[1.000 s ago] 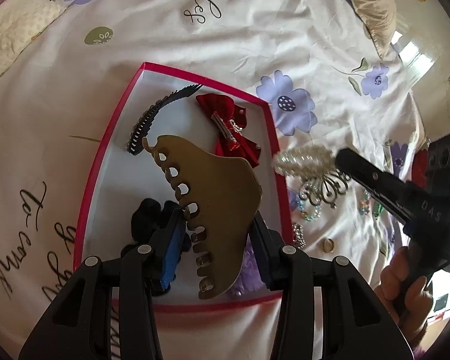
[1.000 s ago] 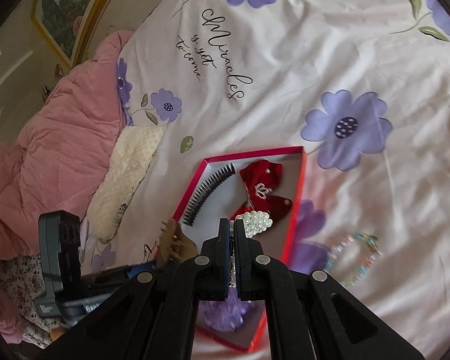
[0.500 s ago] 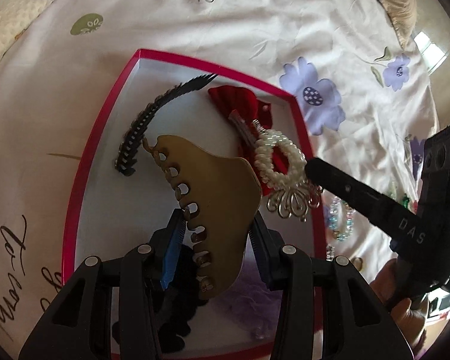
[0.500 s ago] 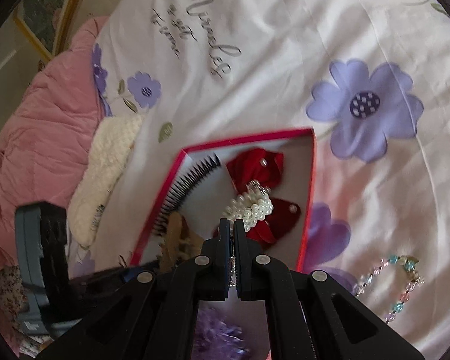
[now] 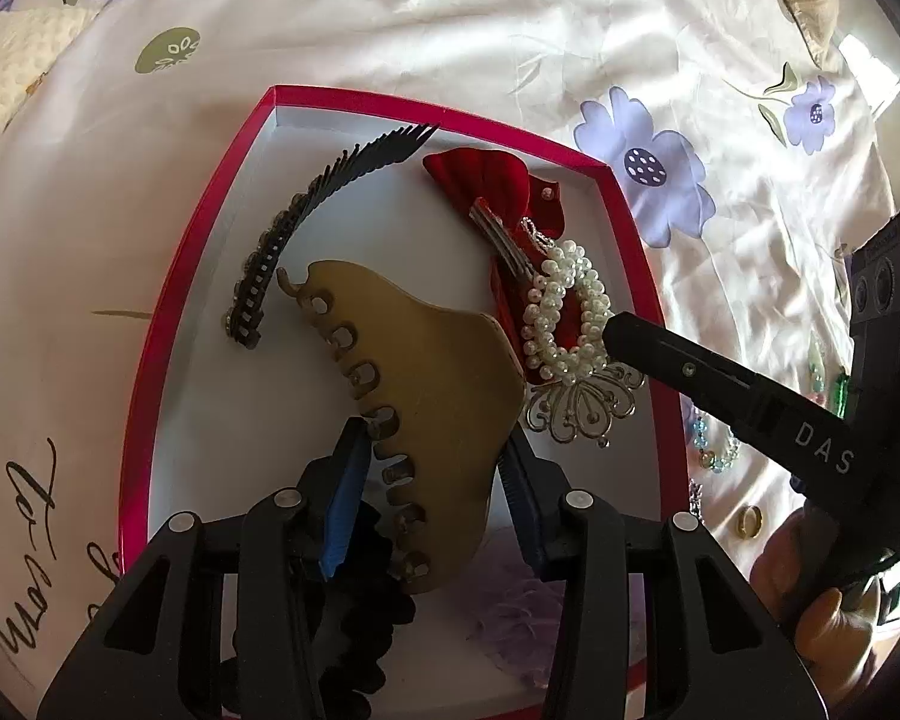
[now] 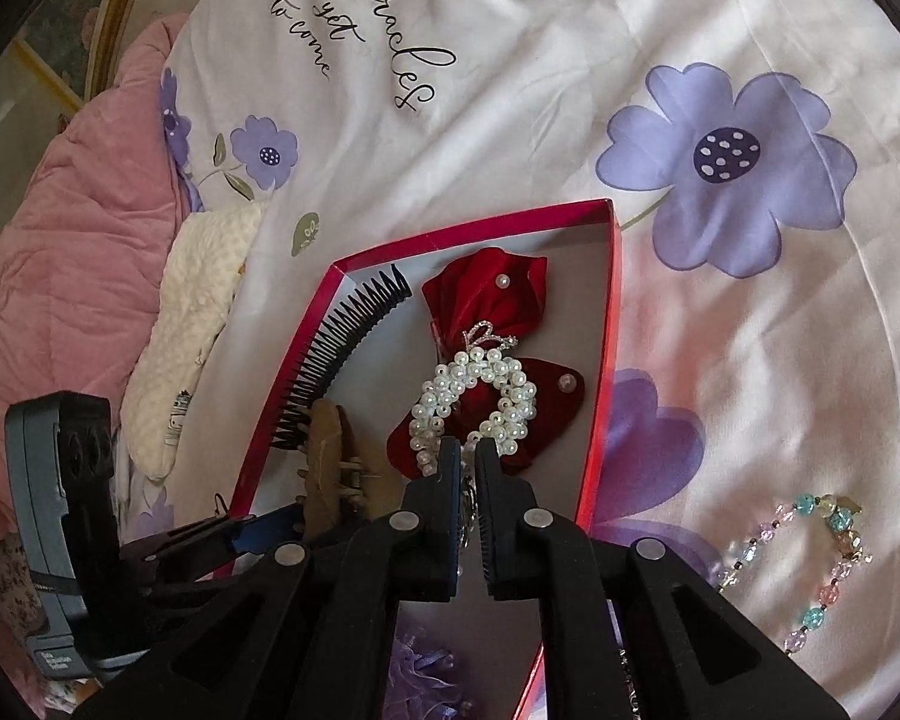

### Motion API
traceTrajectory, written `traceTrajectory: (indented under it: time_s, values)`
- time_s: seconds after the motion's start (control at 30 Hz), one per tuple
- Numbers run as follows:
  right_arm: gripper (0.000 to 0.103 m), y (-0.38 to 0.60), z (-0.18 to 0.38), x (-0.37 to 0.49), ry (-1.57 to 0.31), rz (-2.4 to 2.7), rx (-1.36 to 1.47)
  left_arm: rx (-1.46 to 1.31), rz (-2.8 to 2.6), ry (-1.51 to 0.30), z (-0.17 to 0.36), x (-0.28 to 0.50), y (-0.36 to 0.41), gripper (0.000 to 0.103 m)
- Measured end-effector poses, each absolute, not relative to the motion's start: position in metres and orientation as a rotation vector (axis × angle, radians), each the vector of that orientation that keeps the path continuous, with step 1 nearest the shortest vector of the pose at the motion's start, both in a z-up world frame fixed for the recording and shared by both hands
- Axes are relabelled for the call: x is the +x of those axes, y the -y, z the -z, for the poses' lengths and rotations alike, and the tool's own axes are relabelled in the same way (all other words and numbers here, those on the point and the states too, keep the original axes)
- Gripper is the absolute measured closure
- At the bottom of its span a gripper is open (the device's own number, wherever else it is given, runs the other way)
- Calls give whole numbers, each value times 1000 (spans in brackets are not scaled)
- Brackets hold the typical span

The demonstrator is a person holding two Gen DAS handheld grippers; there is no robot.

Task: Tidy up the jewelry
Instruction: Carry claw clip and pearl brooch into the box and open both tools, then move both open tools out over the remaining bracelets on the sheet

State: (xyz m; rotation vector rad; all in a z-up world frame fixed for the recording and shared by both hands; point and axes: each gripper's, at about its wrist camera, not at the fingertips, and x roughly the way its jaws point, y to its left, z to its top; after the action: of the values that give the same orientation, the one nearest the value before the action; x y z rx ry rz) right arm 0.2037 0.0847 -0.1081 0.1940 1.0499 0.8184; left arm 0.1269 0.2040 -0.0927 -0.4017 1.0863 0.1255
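Right gripper (image 6: 465, 450): jaws slightly parted, pearl hairpiece (image 6: 474, 396) at its tips, on red bow (image 6: 486, 300).
Left gripper (image 5: 432, 456): grasping tan claw clip (image 5: 414, 378) over red-rimmed box (image 5: 168, 324).
Surface: floral bedsheet (image 6: 630, 90).

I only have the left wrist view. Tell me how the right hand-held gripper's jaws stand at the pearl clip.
Observer: In the right wrist view, the right hand-held gripper shows a narrow gap, with the pearl clip's silver ornament between the jaws. I cannot tell whether it is gripped.
Operator: Report what lies beyond the cream cushion.
Observer: A pink quilt, bunched against the cream cushion.
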Motion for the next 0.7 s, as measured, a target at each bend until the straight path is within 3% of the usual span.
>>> traceTrajectory:
  time_s: [0.1, 0.23, 0.43, 0.7]
  values:
    - [88, -83, 109, 206, -1061, -814, 207, -411, -126, -1094, 94, 127, -205, 59]
    - [68, -78, 104, 203, -1053, -821, 223, -412, -140, -1086, 89, 122, -206, 47]
    - [58, -54, 82, 188, -1009, -840, 240, -394, -147, -1058, 76, 108, -199, 37]
    - [58, 25, 72, 173, -974, -734, 283, -397, -115, -1018, 57, 89, -179, 32]
